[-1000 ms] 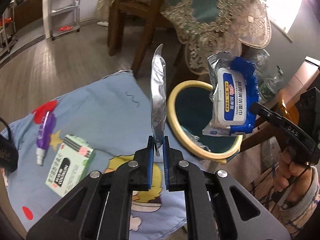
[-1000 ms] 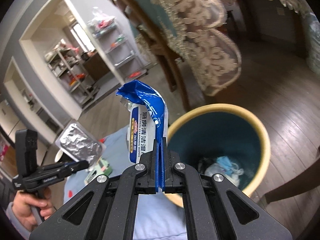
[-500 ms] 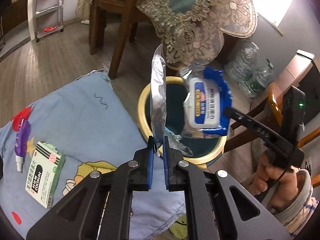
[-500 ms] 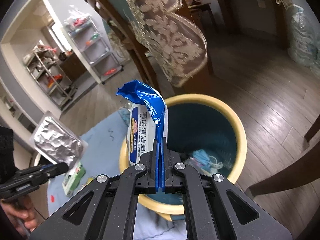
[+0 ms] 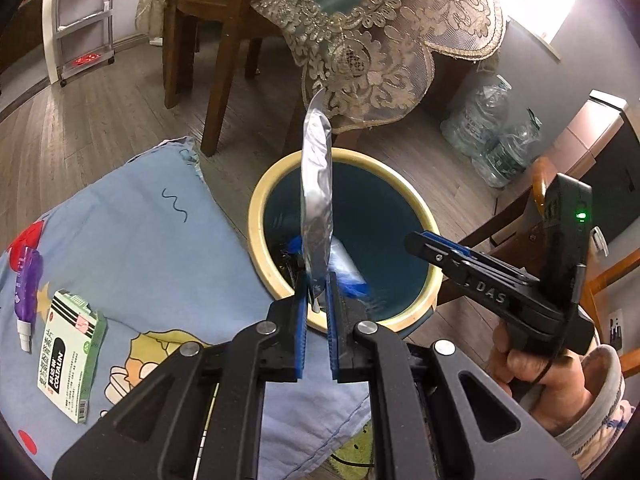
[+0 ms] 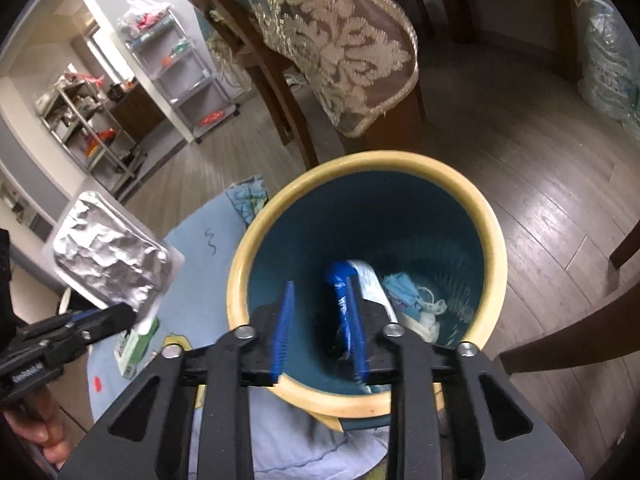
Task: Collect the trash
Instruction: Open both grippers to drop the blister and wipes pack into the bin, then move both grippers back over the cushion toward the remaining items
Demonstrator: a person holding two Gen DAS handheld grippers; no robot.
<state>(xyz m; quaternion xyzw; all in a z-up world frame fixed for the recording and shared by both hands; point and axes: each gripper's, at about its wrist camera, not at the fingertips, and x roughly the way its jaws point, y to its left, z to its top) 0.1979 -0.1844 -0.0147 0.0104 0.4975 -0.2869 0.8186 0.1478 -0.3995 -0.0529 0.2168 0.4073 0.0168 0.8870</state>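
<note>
The right gripper [image 6: 320,328] has just been opening its jaws above the bin [image 6: 490,232], and the blue wipes pack [image 6: 352,280] is dropping inside, no longer pinched. The left gripper [image 5: 316,304] is clamped on the foil packet [image 5: 317,184], held upright over the rim. Risk: released too near the edge, the packet (light, broad) could catch the rim and tip out onto the blue cloth [image 5: 140,240] — where the green box [image 5: 70,354] and purple tube [image 5: 25,284] wait.

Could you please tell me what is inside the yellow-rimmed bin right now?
Inside the bin lie the blue wet-wipe pack, a light blue face mask and some pale crumpled scraps. The right claw and the pack cover part of the bottom.
</note>
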